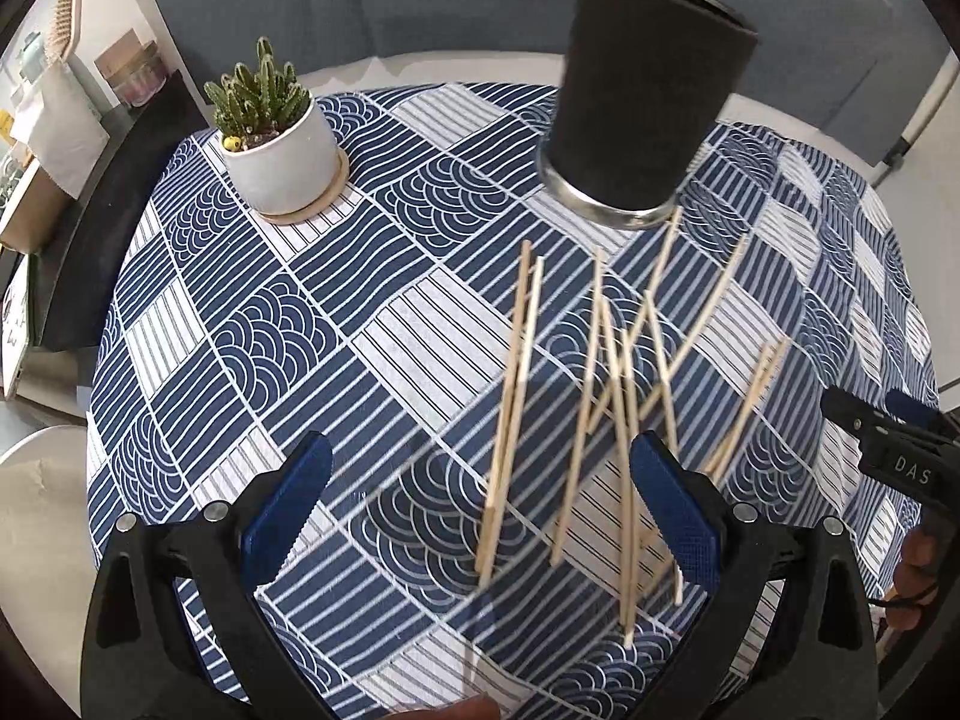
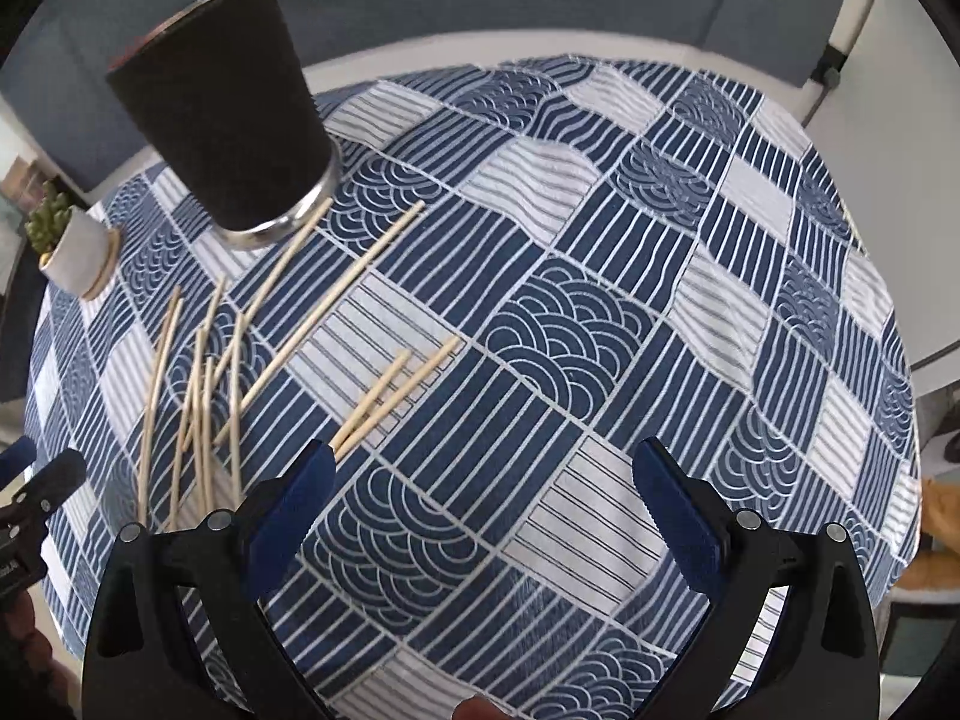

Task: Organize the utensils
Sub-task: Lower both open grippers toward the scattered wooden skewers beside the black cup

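Thin pale wooden chopsticks (image 1: 624, 396) lie scattered and crossing on the blue-and-white patterned tablecloth (image 1: 300, 330) in the left wrist view, just in front of the tall black cylindrical holder with a metal base rim (image 1: 648, 90). The left gripper (image 1: 480, 492) hangs above them, jaws spread wide, holding nothing. A small cactus in a white pot (image 1: 276, 132) stands well to the left.

In the right wrist view, the same sticks (image 2: 204, 396) sit at the left, one pair (image 2: 396, 396) apart from the rest and near the blue left fingertip (image 2: 300, 498). The right gripper (image 2: 480, 498) is wide open and empty; the holder (image 2: 228, 114) stands at upper left.
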A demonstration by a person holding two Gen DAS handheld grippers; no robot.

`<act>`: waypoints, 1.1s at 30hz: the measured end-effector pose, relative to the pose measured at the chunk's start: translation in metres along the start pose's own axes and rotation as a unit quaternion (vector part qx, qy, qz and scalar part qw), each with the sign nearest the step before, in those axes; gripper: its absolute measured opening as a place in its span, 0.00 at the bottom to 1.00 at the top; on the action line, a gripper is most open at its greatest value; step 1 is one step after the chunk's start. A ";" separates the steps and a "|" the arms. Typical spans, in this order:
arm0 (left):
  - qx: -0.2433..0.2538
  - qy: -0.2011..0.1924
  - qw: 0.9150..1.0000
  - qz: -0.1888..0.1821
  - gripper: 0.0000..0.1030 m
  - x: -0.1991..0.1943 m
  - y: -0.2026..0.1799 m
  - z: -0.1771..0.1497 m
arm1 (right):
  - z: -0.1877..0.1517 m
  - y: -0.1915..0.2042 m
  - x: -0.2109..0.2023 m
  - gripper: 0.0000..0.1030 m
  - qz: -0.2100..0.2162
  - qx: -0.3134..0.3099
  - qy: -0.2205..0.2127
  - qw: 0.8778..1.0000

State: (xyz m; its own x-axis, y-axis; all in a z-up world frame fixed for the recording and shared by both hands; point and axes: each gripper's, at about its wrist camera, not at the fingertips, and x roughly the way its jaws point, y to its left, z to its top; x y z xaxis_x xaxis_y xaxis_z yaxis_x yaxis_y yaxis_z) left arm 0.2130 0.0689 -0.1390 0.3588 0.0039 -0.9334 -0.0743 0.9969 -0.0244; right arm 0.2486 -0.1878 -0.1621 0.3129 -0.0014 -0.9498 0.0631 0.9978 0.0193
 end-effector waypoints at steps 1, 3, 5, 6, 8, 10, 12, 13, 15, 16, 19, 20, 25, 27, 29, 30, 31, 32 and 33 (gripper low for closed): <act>-0.002 0.002 1.000 -0.001 0.94 0.003 0.001 0.002 | 0.001 -0.002 0.005 0.92 -0.001 0.005 0.005 1.000; -0.003 0.006 1.000 0.001 0.94 0.010 0.003 0.007 | 0.003 -0.004 0.014 0.92 -0.001 0.016 0.015 1.000; -0.001 0.009 1.000 0.006 0.94 0.016 0.004 0.010 | 0.006 -0.007 0.024 0.92 0.003 0.028 0.027 0.999; 0.000 0.010 1.000 0.007 0.94 0.018 0.005 0.011 | 0.007 -0.007 0.029 0.92 0.003 0.031 0.031 0.999; 0.002 0.014 1.000 0.011 0.94 0.025 0.008 0.014 | 0.010 -0.006 0.033 0.92 -0.001 0.035 0.029 0.999; 0.003 0.017 1.000 0.017 0.94 0.031 0.011 0.016 | 0.012 -0.006 0.038 0.92 -0.005 0.039 0.029 0.999; 0.003 0.020 1.000 0.024 0.94 0.038 0.015 0.018 | 0.015 -0.006 0.044 0.92 -0.011 0.043 0.033 0.998; 0.002 0.022 0.999 0.027 0.94 0.041 0.017 0.019 | 0.016 -0.006 0.046 0.92 -0.013 0.045 0.035 0.998; 0.002 0.026 0.999 0.033 0.94 0.048 0.020 0.021 | 0.017 -0.006 0.050 0.92 -0.015 0.048 0.039 0.998; 0.002 0.027 0.999 0.035 0.94 0.050 0.021 0.023 | 0.017 -0.006 0.052 0.92 -0.015 0.048 0.040 0.998; 0.003 0.029 0.999 0.039 0.94 0.057 0.022 0.026 | 0.020 -0.003 0.058 0.92 -0.014 0.054 0.044 0.997; 0.004 0.030 0.999 0.041 0.94 0.060 0.023 0.027 | 0.023 -0.003 0.062 0.92 -0.013 0.056 0.046 0.997; 0.010 0.029 0.998 0.052 0.94 0.070 0.022 0.033 | 0.032 0.001 0.073 0.92 -0.019 0.067 0.047 0.996; 0.009 0.029 0.998 0.053 0.94 0.073 0.022 0.035 | 0.033 0.001 0.074 0.93 -0.021 0.082 0.048 0.995; 0.009 0.032 0.998 0.054 0.94 0.080 0.021 0.036 | 0.031 0.002 0.074 0.93 -0.023 0.088 0.044 0.995; 0.009 0.035 0.998 0.056 0.94 0.084 0.021 0.037 | 0.031 0.003 0.075 0.93 -0.024 0.088 0.041 0.995; 0.009 0.040 0.998 0.057 0.95 0.088 0.020 0.037 | 0.030 0.006 0.075 0.93 -0.025 0.089 0.040 0.995; 0.005 0.039 0.998 0.053 0.94 0.089 0.021 0.036 | 0.033 0.007 0.078 0.93 -0.024 0.089 0.039 0.995; 0.003 0.040 0.998 0.051 0.94 0.090 0.021 0.037 | 0.036 0.007 0.079 0.93 -0.024 0.089 0.039 0.995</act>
State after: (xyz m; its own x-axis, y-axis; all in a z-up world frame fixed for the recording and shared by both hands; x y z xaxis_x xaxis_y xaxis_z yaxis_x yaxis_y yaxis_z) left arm 0.2778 0.0933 -0.2102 0.2749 0.0999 -0.9563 -0.1017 0.9920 0.0744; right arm 0.3078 -0.1829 -0.2262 0.2309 -0.0372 -0.9723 0.2445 0.9694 0.0209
